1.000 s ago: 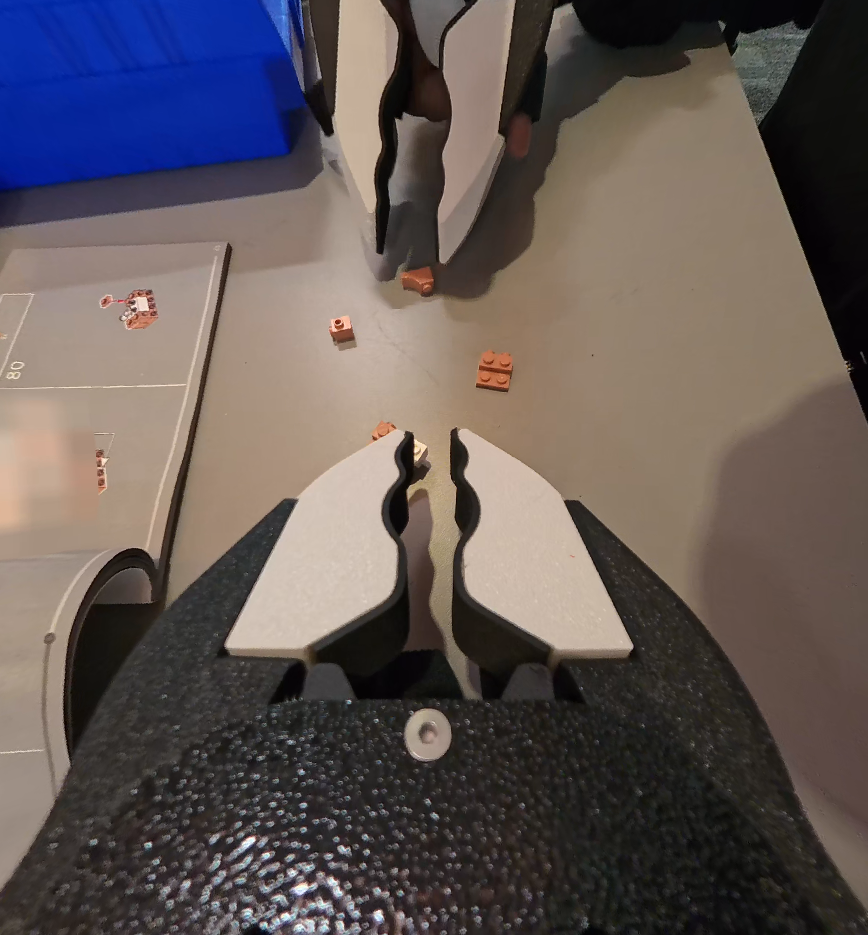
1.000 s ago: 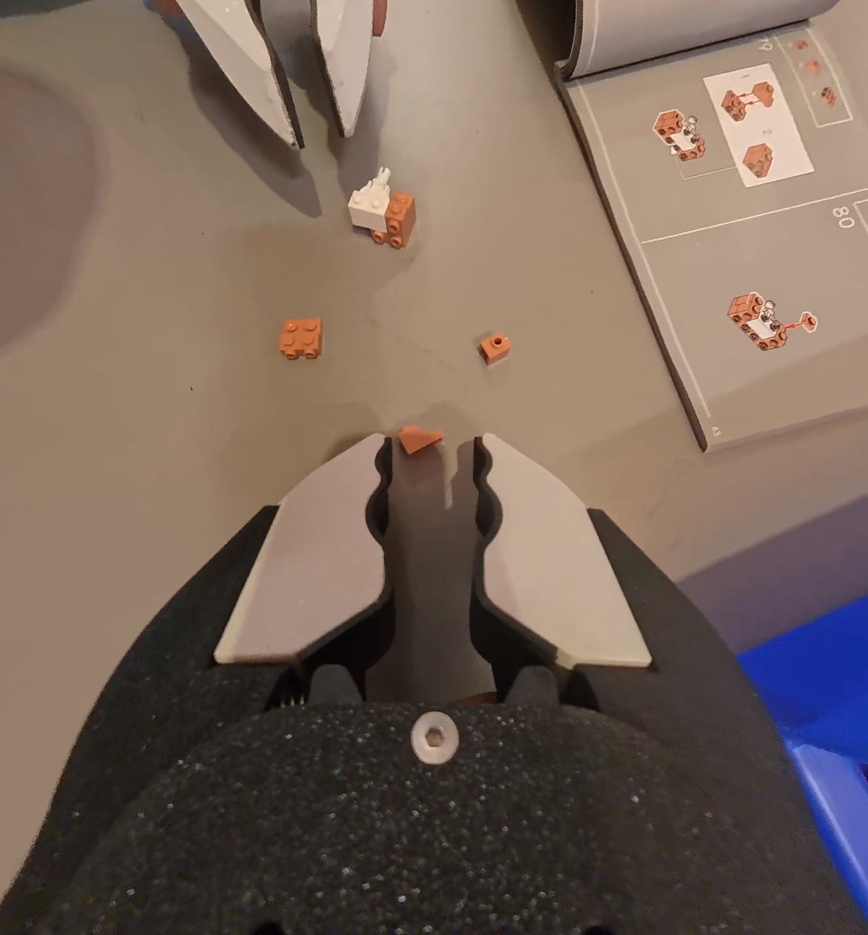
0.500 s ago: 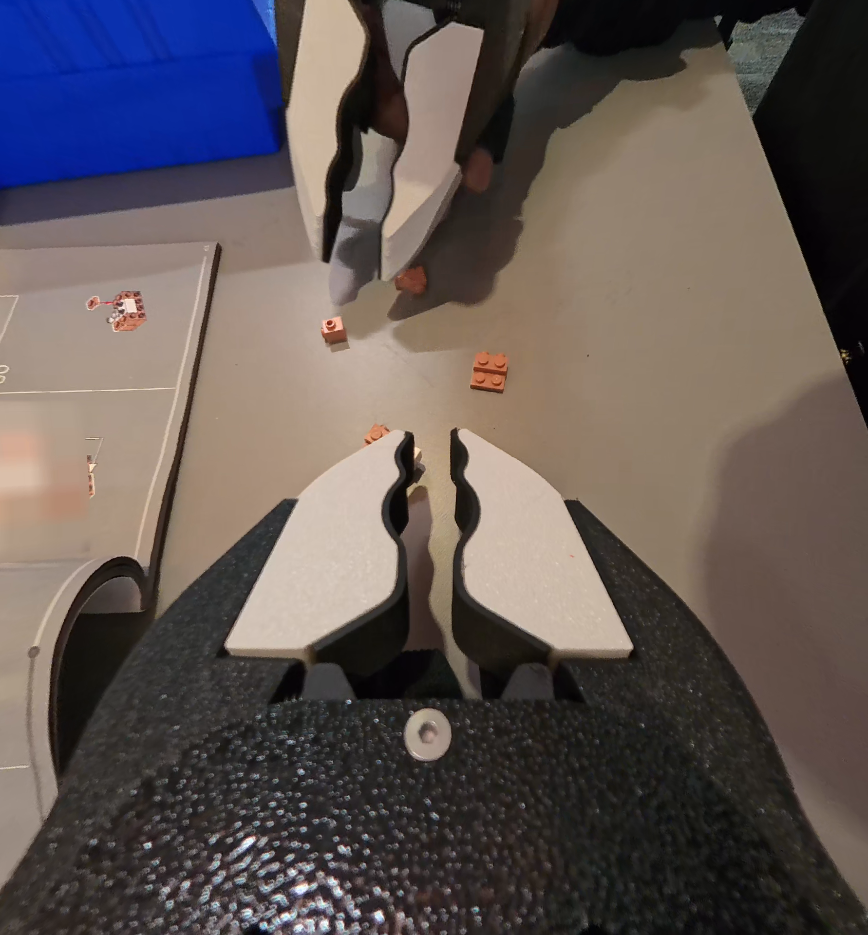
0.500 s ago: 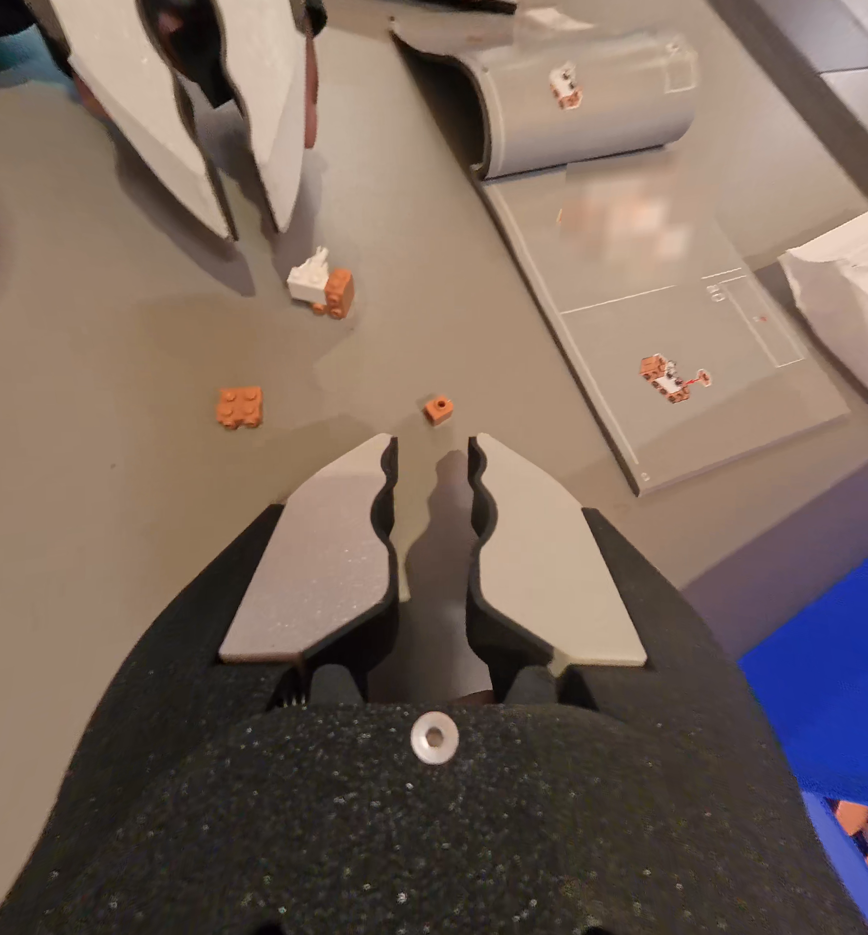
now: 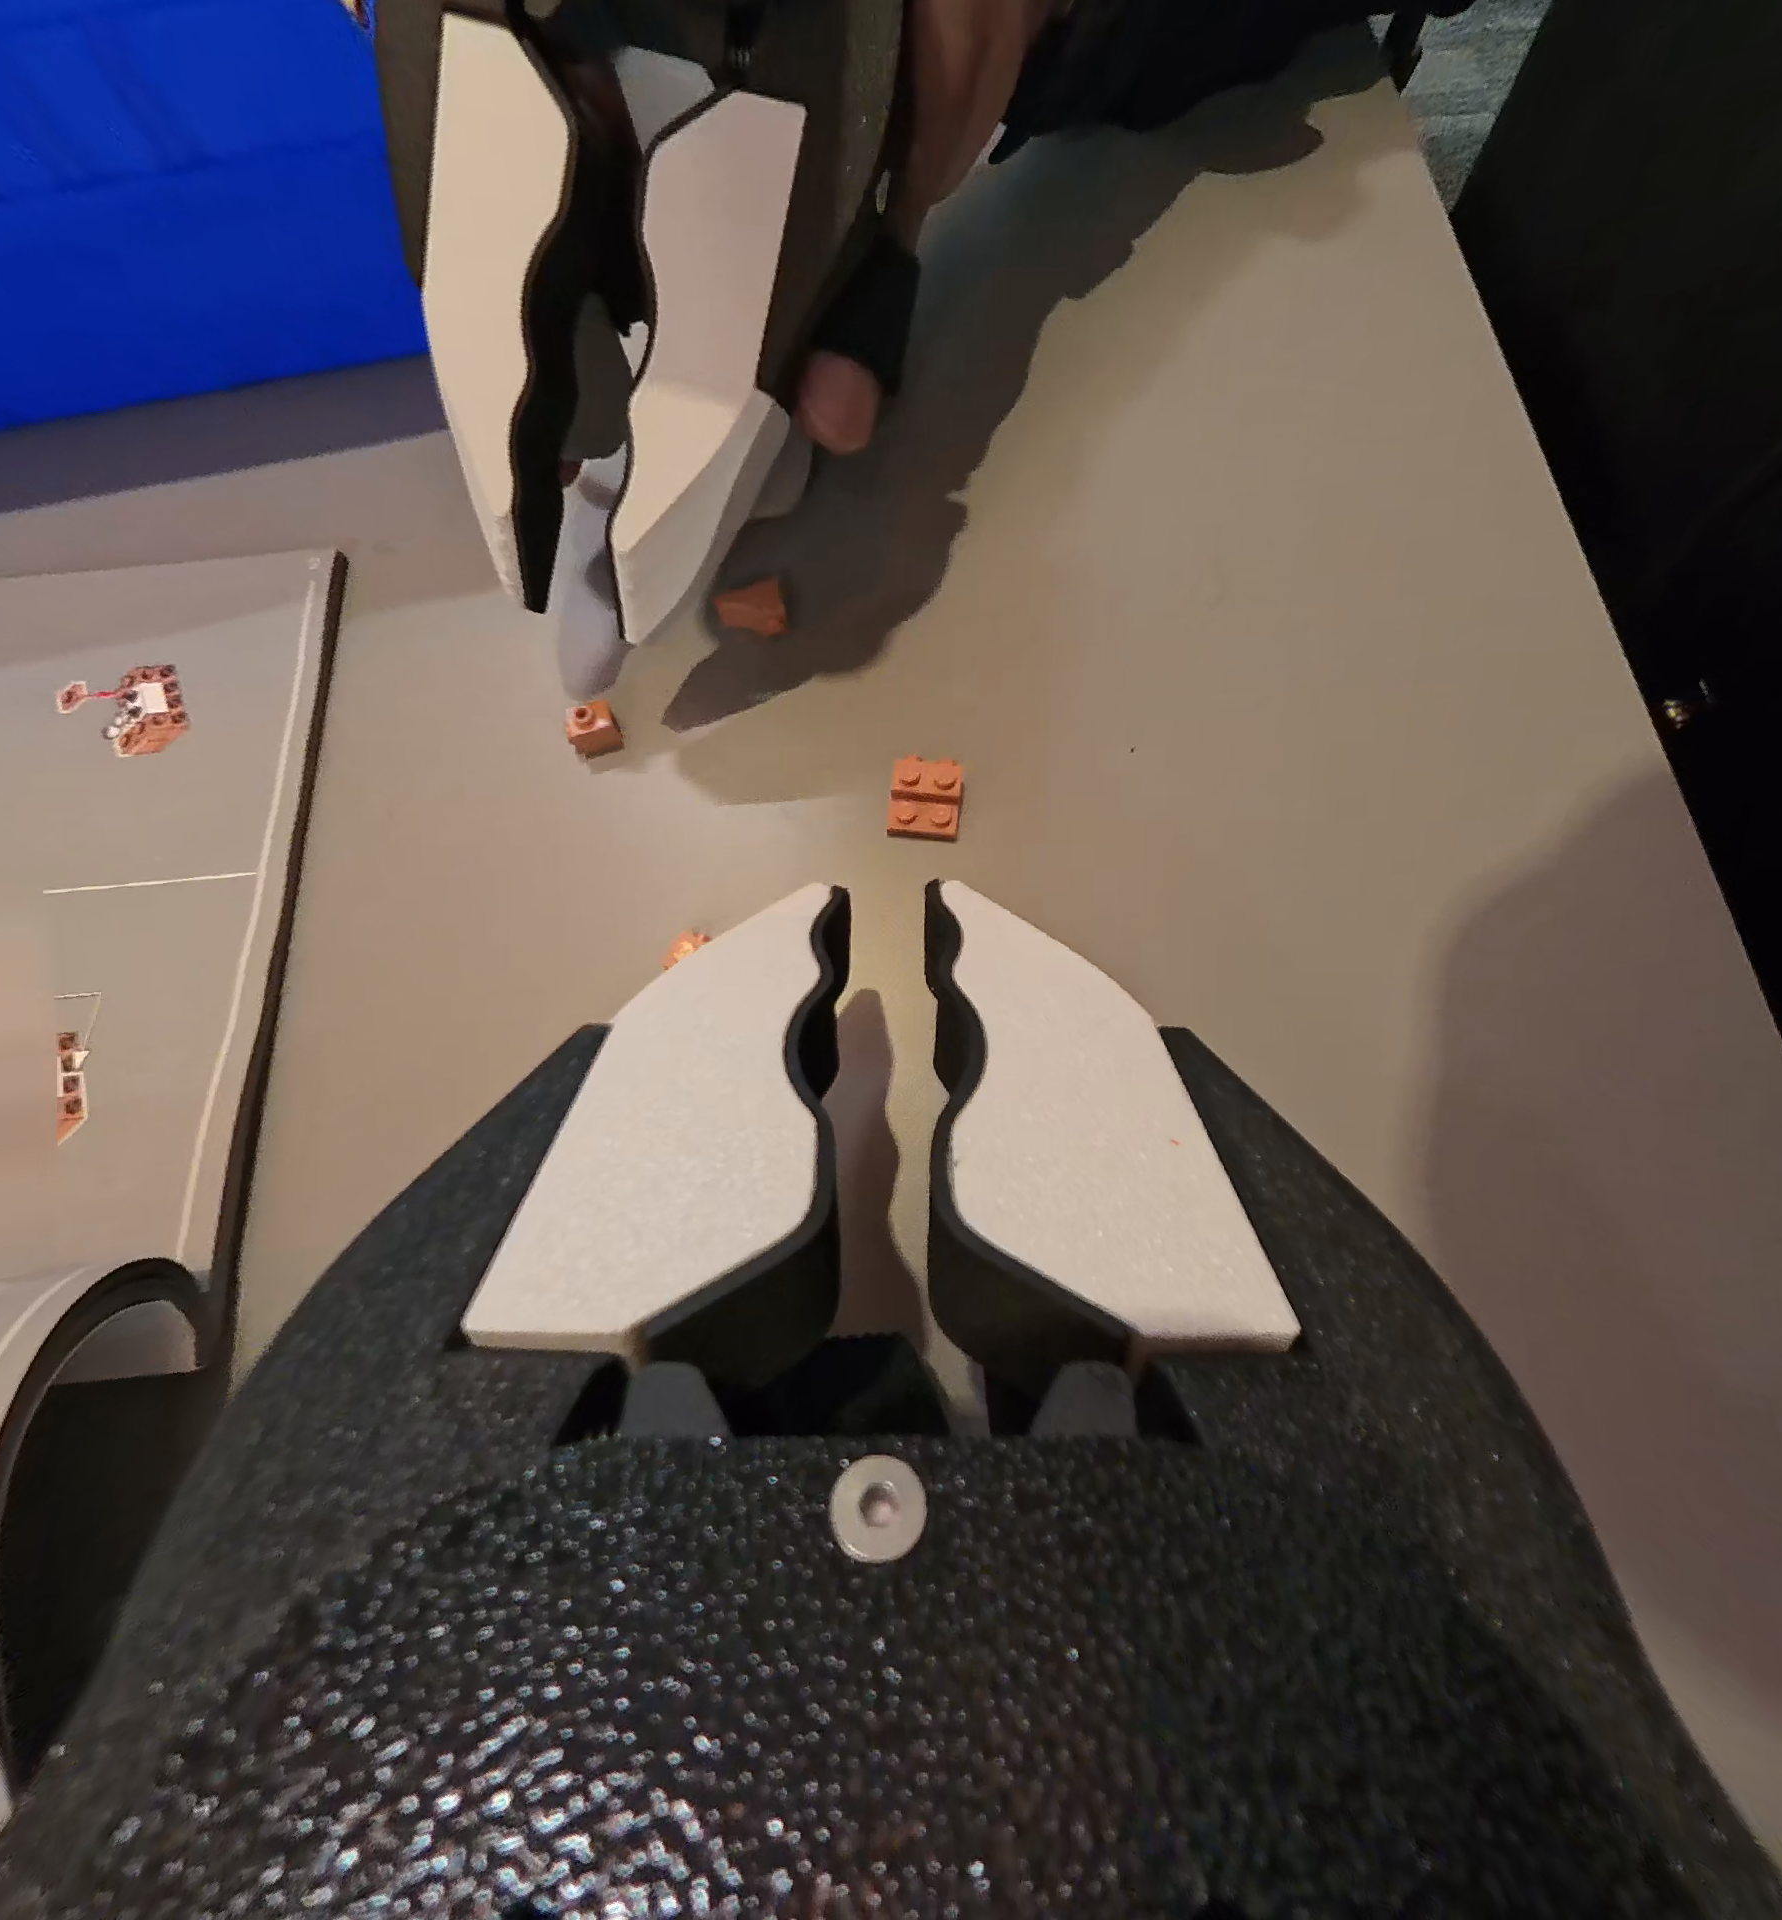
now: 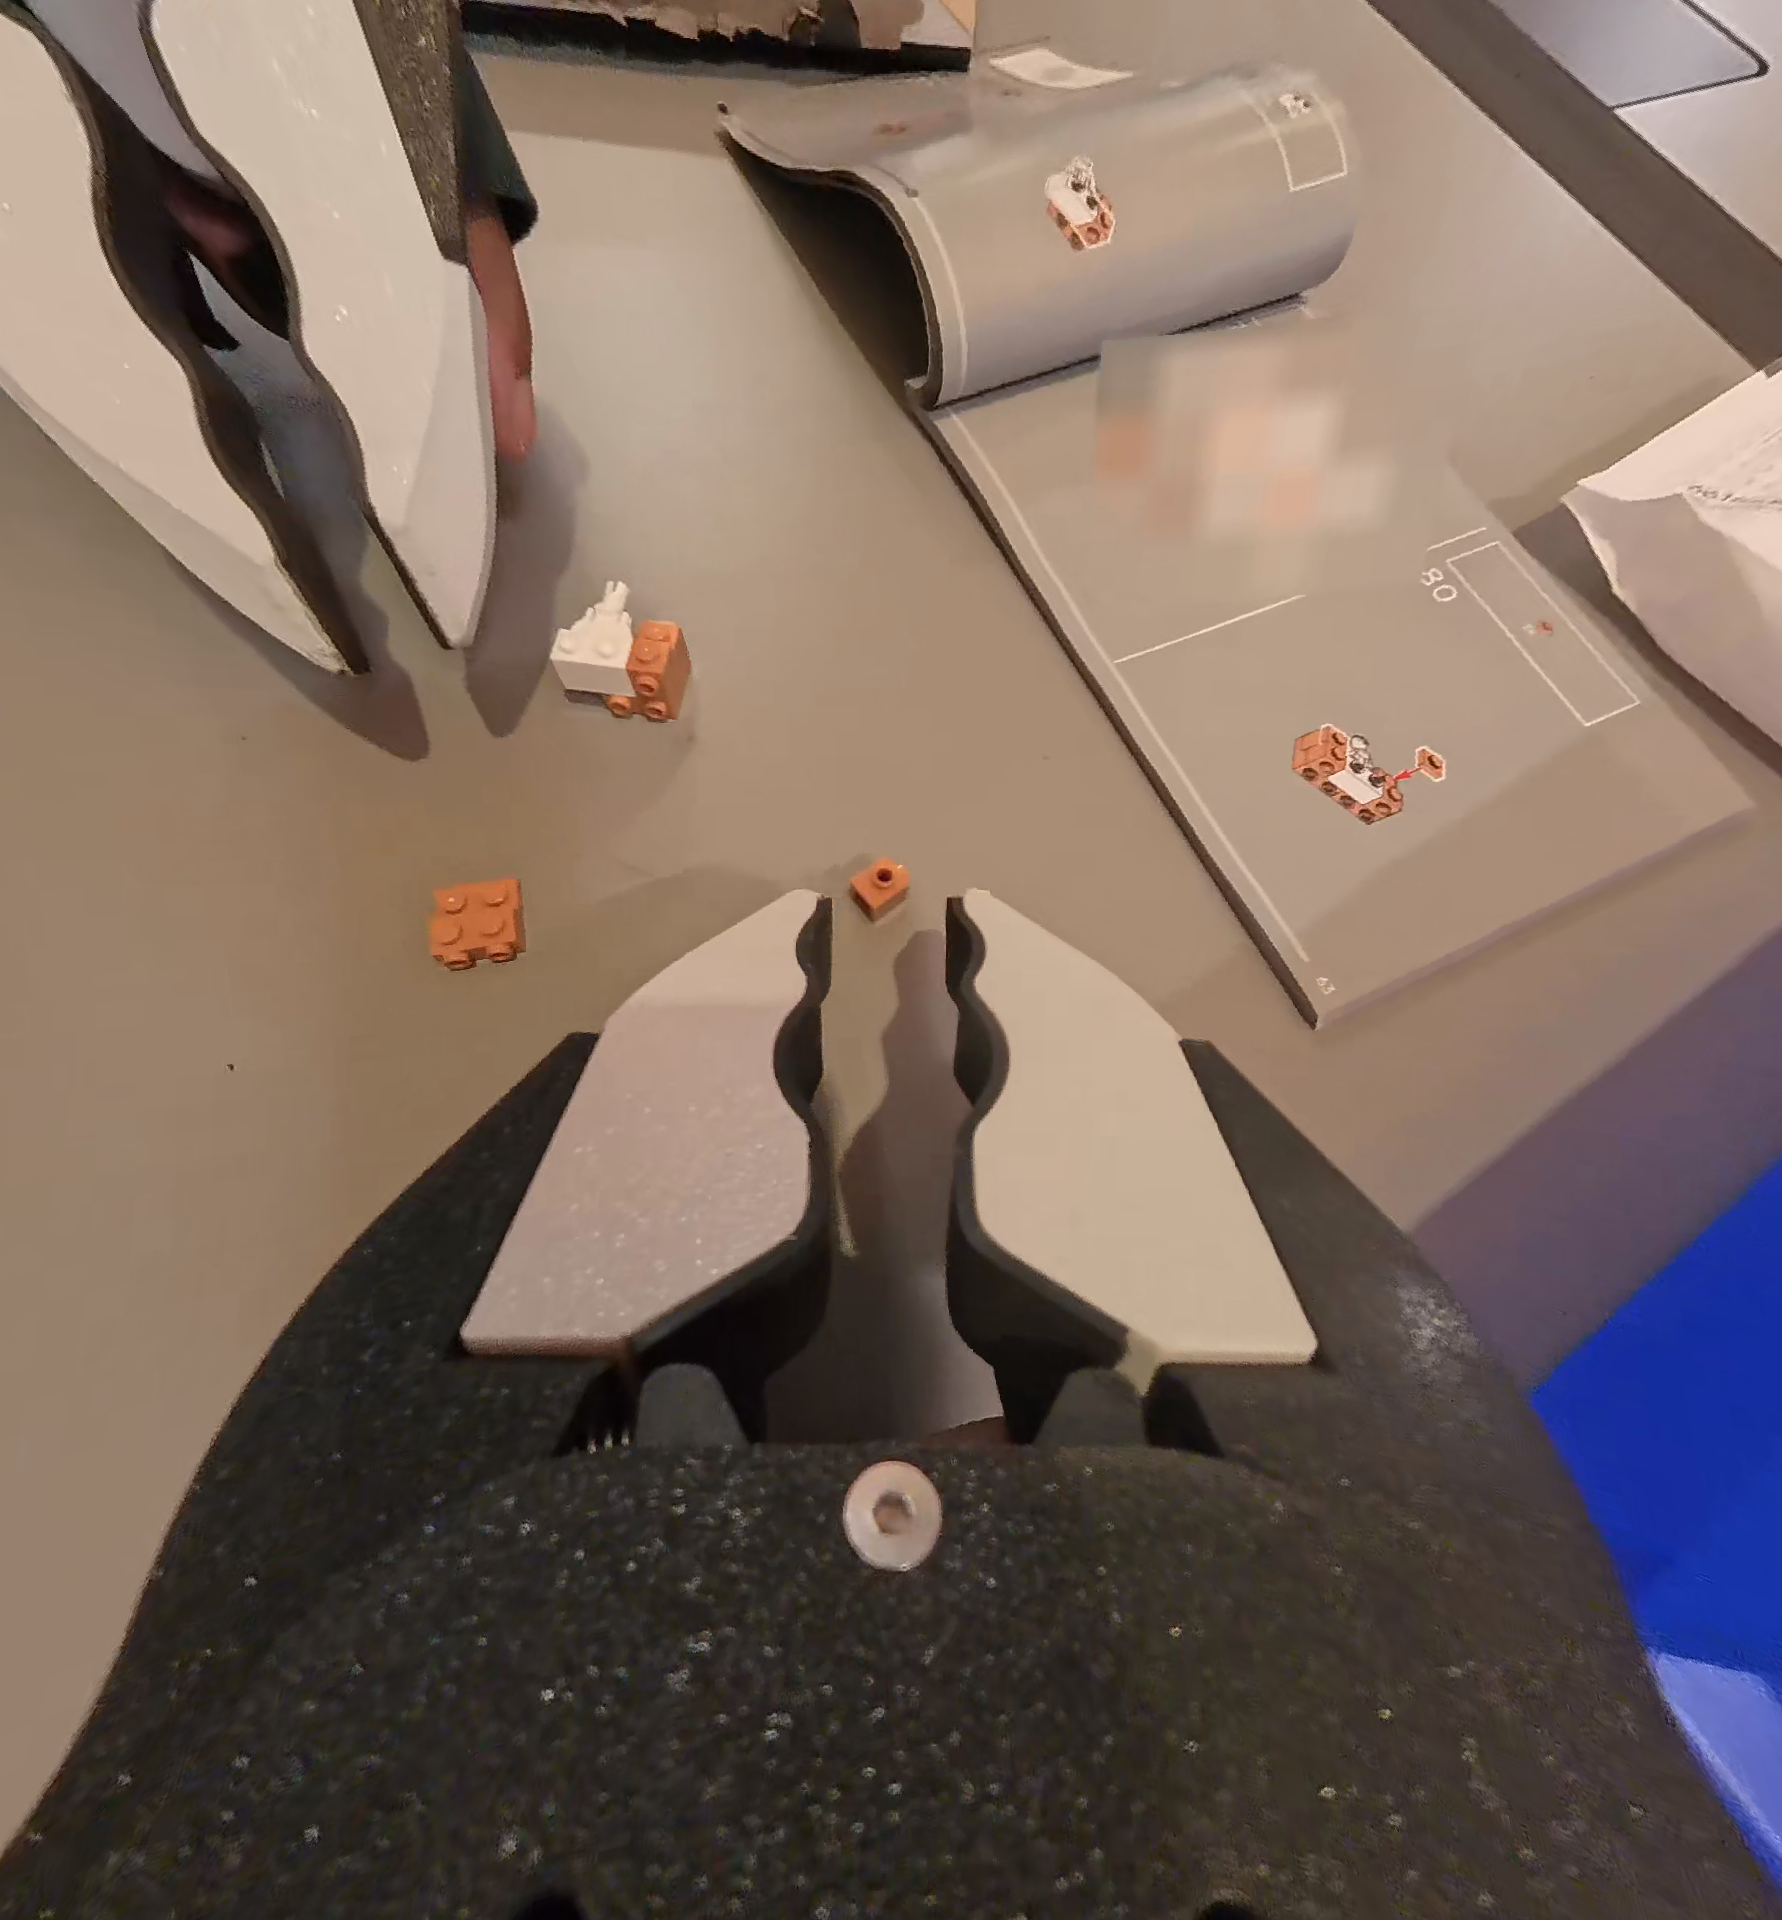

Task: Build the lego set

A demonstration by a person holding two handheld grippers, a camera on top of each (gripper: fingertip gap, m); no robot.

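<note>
Left to right across the grey table [image 6: 191,1195].

Far left, right wrist view: the left gripper [image 6: 404,649] is hanging tips-down over the table, jaws standing a little apart with nothing between them. Bare table is showing through the gap in its own view too. A person's fingertip [image 6: 508,353] is showing behind it.

Just right of those tips, a small white-and-orange brick assembly [image 6: 622,660] is sitting on the table, apart from the fingers. In the left wrist view only its orange edge [image 5: 686,945] is peeking out beside the left finger.

Nearer the camera, an orange two-by-two plate [image 6: 476,923] is lying flat, studs up, well clear of both grippers.

Centre: the right gripper [image 6: 887,909] is hovering low, jaws parted and gripping nothing. A small orange one-stud brick [image 6: 880,886] is sitting on the table just ahead of the tips, roughly in line with the gap, not touched by either pad. In the left wrist view an orange wedge piece [image 5: 752,608] is lying in shadow just beside this gripper's tips.

Right: an open instruction booklet [image 6: 1386,644] is lying flat, far pages curling over. Beyond it, a white crumpled paper [image 6: 1739,582].

Lower right: a blue bin [image 6: 1718,1455] is standing beside the table.
</note>
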